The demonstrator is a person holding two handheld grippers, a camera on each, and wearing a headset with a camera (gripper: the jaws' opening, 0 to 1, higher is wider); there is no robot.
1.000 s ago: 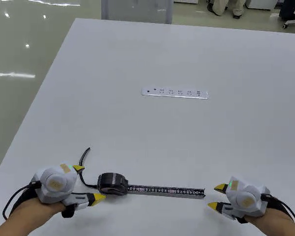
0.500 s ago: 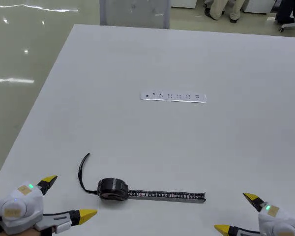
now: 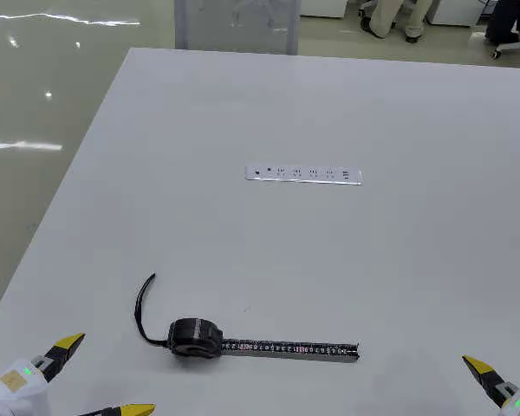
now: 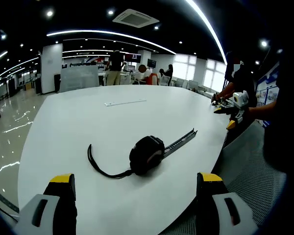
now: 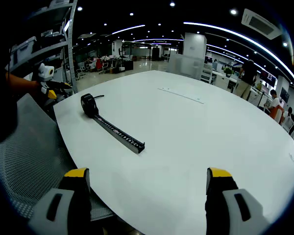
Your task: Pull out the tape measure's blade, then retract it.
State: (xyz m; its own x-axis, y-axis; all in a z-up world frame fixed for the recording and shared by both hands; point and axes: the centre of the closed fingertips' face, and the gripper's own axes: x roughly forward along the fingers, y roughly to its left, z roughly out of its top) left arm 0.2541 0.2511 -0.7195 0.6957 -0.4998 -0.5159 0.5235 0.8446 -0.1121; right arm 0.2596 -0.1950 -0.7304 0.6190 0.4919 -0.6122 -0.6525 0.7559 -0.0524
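Tape measure [image 3: 196, 337] w/ blade [image 3: 290, 348] out, too small to read.

An open-plan office hall: long white worktable [image 3: 373, 260], glossy floor [image 3: 35, 104], ceiling strip lights [image 4: 88, 33], storage shelves [image 5: 49, 34], people [image 4: 116, 63].

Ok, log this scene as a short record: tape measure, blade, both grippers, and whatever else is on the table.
tape measure: on the table, near its front edge, untouched
blade: pulled out, lying flat
strap: loose, trailing from the tape measure
left gripper: open, clear of the tape measure
right gripper: open, clear of the blade
also on table: power strip, farther back
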